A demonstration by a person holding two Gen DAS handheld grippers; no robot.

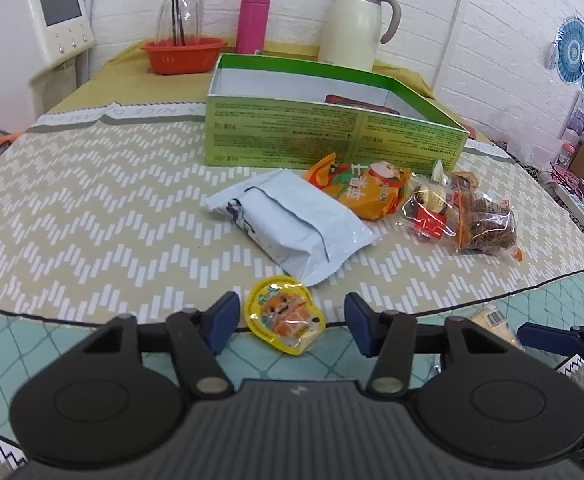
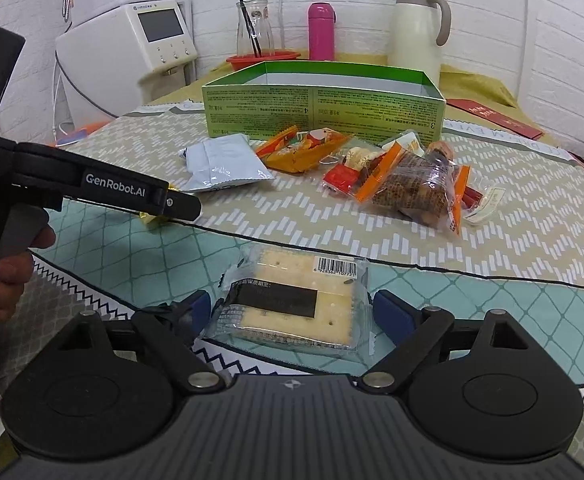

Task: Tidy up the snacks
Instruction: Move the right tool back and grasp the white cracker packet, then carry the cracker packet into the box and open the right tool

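Observation:
A yellow jelly cup (image 1: pixel 282 312) lies at the near edge of the patterned mat, between the blue pads of my left gripper (image 1: pixel 292 322). The left pad is close to the cup and the right pad stands clear of it, so the jaws are open. My right gripper (image 2: pixel 292 312) straddles a clear-wrapped cracker packet (image 2: pixel 292 304) lying flat on the teal cloth. Its pads sit just off the packet's two ends. Farther back stands an open green box (image 1: pixel 292 128), with a pale blue packet (image 1: pixel 292 220), an orange packet (image 1: pixel 364 192) and clear bags of mixed snacks (image 1: pixel 472 216) in front of it.
An orange basket (image 1: pixel 184 54), a glass carafe (image 1: pixel 180 8), a pink flask (image 1: pixel 254 20) and a cream jug (image 1: pixel 356 20) line the back of the table. A white appliance (image 1: pixel 52 20) stands at the far left. A hand (image 2: pixel 4 276) holds the left gripper's handle.

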